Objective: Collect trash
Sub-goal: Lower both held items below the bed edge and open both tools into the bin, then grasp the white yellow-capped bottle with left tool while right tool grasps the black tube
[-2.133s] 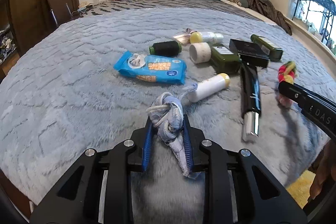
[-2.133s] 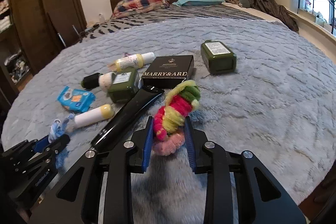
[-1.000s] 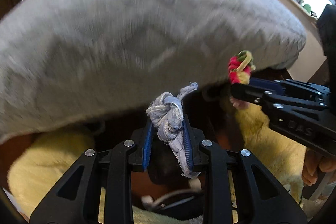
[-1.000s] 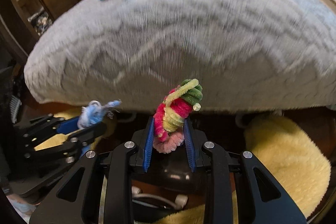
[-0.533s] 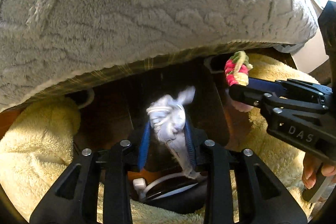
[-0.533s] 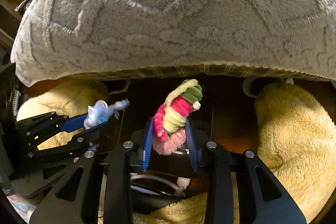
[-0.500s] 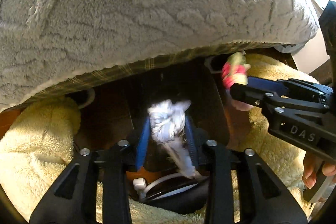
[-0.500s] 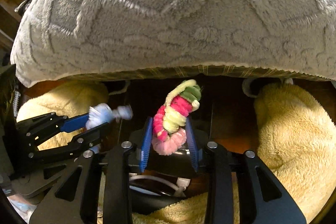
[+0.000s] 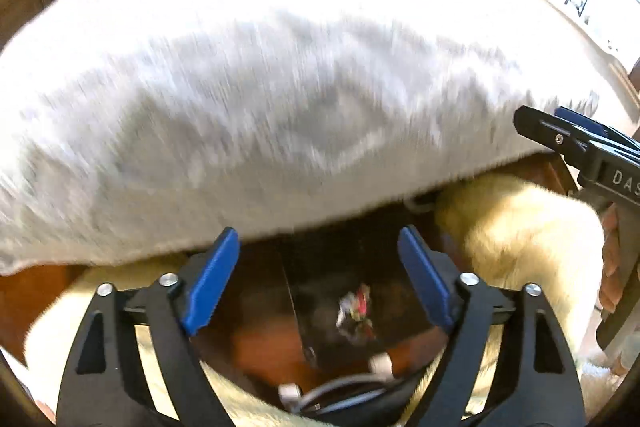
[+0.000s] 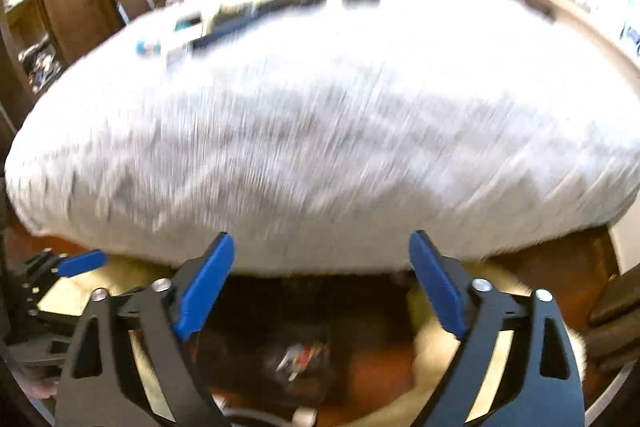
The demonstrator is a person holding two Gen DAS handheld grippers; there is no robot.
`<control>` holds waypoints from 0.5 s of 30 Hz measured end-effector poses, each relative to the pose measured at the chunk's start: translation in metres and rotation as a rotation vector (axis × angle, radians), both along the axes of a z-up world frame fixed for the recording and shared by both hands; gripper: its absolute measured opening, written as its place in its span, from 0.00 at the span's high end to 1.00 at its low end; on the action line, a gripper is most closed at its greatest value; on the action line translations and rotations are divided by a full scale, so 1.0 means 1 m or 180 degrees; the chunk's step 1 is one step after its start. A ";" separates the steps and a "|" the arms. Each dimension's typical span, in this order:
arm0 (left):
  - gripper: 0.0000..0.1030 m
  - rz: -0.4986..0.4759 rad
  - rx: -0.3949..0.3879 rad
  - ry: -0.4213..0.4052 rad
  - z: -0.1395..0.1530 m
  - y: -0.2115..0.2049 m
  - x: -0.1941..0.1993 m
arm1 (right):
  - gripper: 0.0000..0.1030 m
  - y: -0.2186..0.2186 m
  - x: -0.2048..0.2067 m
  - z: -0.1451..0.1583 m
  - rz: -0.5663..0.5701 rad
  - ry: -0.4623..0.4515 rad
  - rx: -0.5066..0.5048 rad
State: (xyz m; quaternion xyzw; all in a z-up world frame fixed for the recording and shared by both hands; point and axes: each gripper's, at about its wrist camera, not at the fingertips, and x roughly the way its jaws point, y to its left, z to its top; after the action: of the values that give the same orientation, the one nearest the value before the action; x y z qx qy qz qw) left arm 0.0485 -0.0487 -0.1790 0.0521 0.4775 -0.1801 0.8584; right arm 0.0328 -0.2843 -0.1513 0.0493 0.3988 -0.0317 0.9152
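Both frames are motion-blurred. My left gripper is open and empty, its blue pads wide apart at the foot of the bed. Below it lies a small pale and red scrap of trash in a dark bin on the floor. My right gripper is open and empty too; the same trash shows blurred below it. The right gripper also shows at the right edge of the left wrist view. The left gripper shows at the left edge of the right wrist view.
The grey fleece blanket on the bed fills the upper part of both views. Bottles and boxes lie blurred at the far end of the bed. Yellow fluffy rugs lie either side of the bin. White plugs and a cable lie below.
Both grippers have opened and let go of the blue-white rope scrap and the pink-yellow-green pipe-cleaner bundle. Both views have tilted up towards the bed.
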 end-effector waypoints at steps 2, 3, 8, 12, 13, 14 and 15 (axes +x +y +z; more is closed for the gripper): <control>0.19 0.0011 -0.0022 -0.0186 0.020 0.003 0.002 | 0.07 -0.003 0.003 0.011 -0.0028 -0.0088 -0.0028; 0.18 0.0009 -0.0022 -0.0241 0.026 0.003 0.005 | 0.07 -0.006 0.007 0.014 -0.0042 -0.0120 -0.0028; 0.17 0.0069 0.0071 -0.0495 0.053 0.001 0.031 | 0.07 -0.007 0.028 0.034 -0.0090 -0.0276 0.0016; 0.17 0.0118 0.0113 -0.0611 0.058 0.010 0.057 | 0.07 -0.007 0.051 0.041 -0.0081 -0.0360 0.0108; 0.17 0.0129 0.0122 -0.0623 0.058 0.012 0.063 | 0.07 -0.003 0.058 0.044 -0.0066 -0.0367 0.0140; 0.17 0.0125 0.0116 -0.0638 0.058 0.014 0.069 | 0.07 0.001 0.066 0.046 -0.0042 -0.0372 0.0179; 0.17 0.0122 0.0111 -0.0663 0.059 0.015 0.075 | 0.07 0.005 0.074 0.047 -0.0017 -0.0367 0.0224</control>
State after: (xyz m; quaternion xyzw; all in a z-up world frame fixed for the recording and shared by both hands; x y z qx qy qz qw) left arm 0.1240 -0.0332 -0.1196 0.0764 0.3897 -0.1489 0.9056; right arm 0.1067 -0.2790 -0.1048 0.0843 0.3462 -0.0172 0.9342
